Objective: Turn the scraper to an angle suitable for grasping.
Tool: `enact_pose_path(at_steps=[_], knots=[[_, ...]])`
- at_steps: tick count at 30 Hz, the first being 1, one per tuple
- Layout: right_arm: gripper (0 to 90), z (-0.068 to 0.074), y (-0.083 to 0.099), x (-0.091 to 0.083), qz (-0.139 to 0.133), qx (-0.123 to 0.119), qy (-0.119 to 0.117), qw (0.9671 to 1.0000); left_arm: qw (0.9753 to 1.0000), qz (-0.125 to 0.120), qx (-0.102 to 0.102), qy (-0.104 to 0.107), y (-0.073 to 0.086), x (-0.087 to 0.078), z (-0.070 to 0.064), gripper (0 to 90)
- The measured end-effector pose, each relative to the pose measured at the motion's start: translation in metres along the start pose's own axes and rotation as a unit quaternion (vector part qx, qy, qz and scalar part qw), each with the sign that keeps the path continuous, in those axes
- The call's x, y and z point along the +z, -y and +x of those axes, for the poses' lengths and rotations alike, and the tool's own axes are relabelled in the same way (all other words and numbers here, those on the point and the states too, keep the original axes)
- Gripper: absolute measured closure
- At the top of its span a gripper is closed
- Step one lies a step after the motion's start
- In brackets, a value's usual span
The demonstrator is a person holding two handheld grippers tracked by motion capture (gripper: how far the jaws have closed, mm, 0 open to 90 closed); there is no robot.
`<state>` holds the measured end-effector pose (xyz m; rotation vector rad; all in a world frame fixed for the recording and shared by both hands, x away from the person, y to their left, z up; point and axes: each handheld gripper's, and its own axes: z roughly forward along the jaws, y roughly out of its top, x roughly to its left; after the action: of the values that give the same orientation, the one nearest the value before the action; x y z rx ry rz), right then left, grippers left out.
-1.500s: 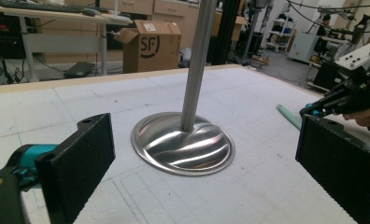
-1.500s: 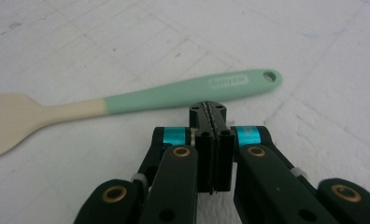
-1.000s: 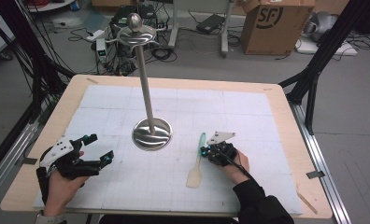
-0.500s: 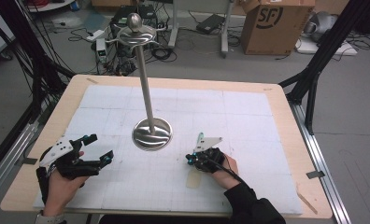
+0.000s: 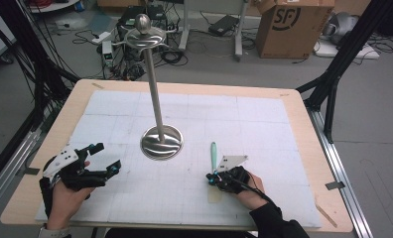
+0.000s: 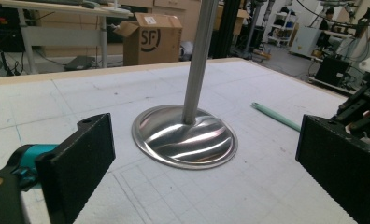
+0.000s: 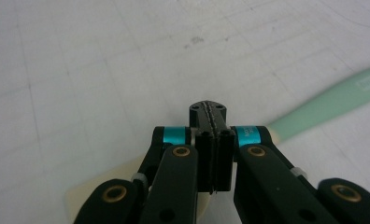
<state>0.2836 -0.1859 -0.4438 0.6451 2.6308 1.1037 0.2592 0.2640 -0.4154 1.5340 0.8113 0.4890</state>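
Right gripper (image 5: pixel 214 178), high view: your hand holds it over the spatula (image 5: pixel 214 161), whose green handle runs away from you toward the stand (image 5: pixel 161 141) and whose pale blade lies under the gripper; your left gripper (image 5: pixel 102 161) rests well apart.

Left gripper view: jaws spread wide, nothing between them; the stand's base sits ahead, the handle beyond it.

Right gripper view: jaws pressed together, seemingly on nothing; the spatula passes beneath them, blade lower left, handle upper right.

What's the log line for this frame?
left gripper: open, idle | right gripper: shut, above spatula | spatula: flat on mat | stand: mat centre
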Motion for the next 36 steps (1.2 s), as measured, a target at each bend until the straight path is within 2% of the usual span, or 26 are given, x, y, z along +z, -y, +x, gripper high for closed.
enact_pose_path(at_steps=[2,3,6,7,11,14,17,20,21,23,26,30,33,36], knots=[[90.0,0.002,0.009,-0.012,0.009,-0.019,0.017,0.9996,1.0,-0.001,0.0,0.0,0.0,0.0,0.0,5.2],[90.0,0.002,0.013,-0.016,0.01,-0.02,0.021,0.9995,1.0,-0.002,-0.002,0.0,0.0,0.0,0.0,5.2],[90.0,-0.001,0.022,-0.026,0.012,-0.016,0.027,0.9994,1.0,-0.003,-0.001,0.0,0.0,0.0,0.0,5.2],[90.0,-0.004,0.03,-0.034,0.012,-0.008,0.033,0.9993,1.0,-0.003,-0.002,-0.001,0.0,0.0,0.0,5.2],[90.0,-0.008,0.039,-0.043,0.012,0.0,0.044,0.9989,1.0,0.003,0.001,0.0,0.0,0.001,0.0,5.2],[90.0,-0.006,0.034,-0.044,0.012,-0.004,0.053,0.9985,1.0,0.008,0.002,0.0,0.001,0.003,-0.001,5.2],[90.0,-0.016,0.027,-0.048,-0.016,0.012,0.076,0.9969,1.0,0.007,0.003,0.0,0.001,0.003,-0.001,5.2],[90.0,-0.027,0.023,-0.047,-0.021,0.031,0.09,0.9953,1.0,0.006,0.002,0.001,0.001,0.003,-0.001,5.2],[90.0,-0.04,0.021,-0.043,-0.038,0.055,0.082,0.9944,1.0,0.005,0.002,0.001,0.001,0.003,0.0,5.2],[90.0,-0.044,0.02,-0.04,-0.047,0.063,0.079,0.9938,1.0,0.008,0.002,0.001,0.001,0.003,0.001,5.2],[90.0,-0.054,0.017,-0.031,-0.033,0.065,0.099,0.9924,0.9999,0.012,0.001,0.002,0.002,0.003,0.002,5.2],[90.0,-0.066,0.015,-0.021,-0.02,0.073,0.11,0.991,1.0,0.008,-0.001,0.002,0.002,0.003,0.001,5.2],[90.0,-0.071,0.018,-0.012,-0.009,0.076,0.103,0.9917,1.0,0.007,0.0,0.002,0.002,0.002,0.001,5.2],[90.0,-0.072,0.018,-0.012,-0.011,0.077,0.099,0.992,1.0,0.007,-0.002,0.002,0.002,0.003,0.001,5.2]])
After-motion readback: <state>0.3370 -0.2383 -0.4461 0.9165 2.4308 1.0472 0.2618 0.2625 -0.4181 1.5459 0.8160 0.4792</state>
